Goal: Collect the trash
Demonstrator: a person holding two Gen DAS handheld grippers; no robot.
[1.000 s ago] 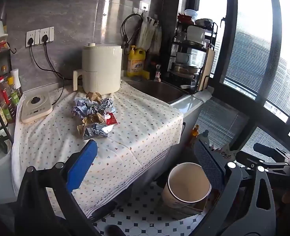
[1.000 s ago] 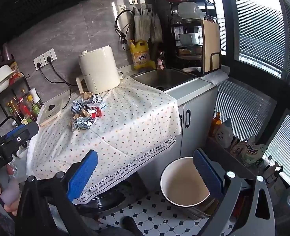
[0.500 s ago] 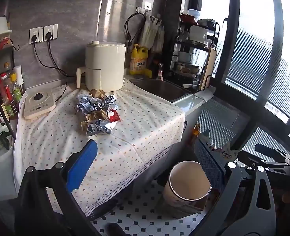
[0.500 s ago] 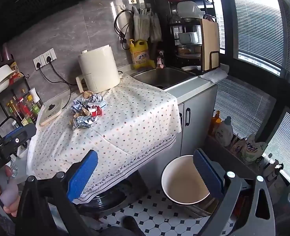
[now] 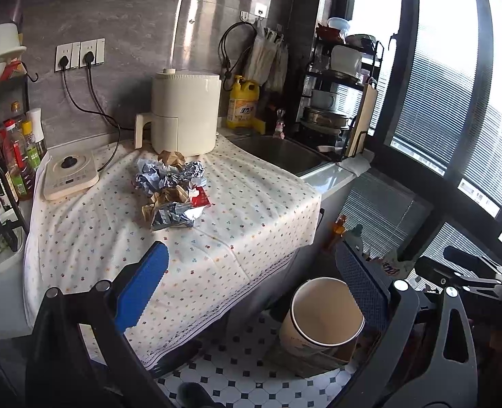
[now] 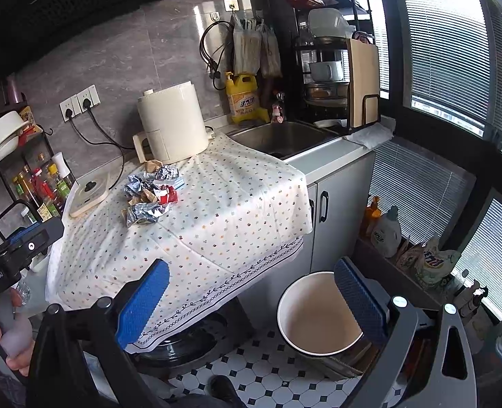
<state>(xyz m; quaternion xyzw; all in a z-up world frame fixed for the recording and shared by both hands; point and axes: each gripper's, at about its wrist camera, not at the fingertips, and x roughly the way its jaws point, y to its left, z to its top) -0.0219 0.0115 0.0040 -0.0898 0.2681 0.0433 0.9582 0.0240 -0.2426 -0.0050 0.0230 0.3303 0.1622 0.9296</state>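
A heap of crumpled trash (image 5: 171, 192) (image 6: 150, 195), silver foil, brown paper and a red wrapper, lies on the dotted tablecloth (image 5: 251, 210) (image 6: 223, 210) in front of a cream appliance (image 5: 184, 112) (image 6: 171, 122). A round bin (image 5: 322, 316) (image 6: 315, 312) with a pale inside stands on the tiled floor below the counter's edge. My left gripper (image 5: 254, 289) is open and holds nothing, well short of the heap. My right gripper (image 6: 251, 299) is open too, empty, above the counter's edge and the bin.
A sink (image 6: 281, 139) sits right of the cloth, with a dish rack (image 6: 336, 68) and yellow detergent bottle (image 6: 244, 102) behind. Sauce bottles (image 5: 9, 156) and a flat white scale (image 5: 68, 173) stand at left. Floor bottles (image 6: 387, 231) line the window wall. A hand (image 6: 2, 343) grips the left tool.
Both views have shifted only slightly; the left gripper's view has drifted a little right and toward the counter. Both grippers have stayed open and the trash has not moved.
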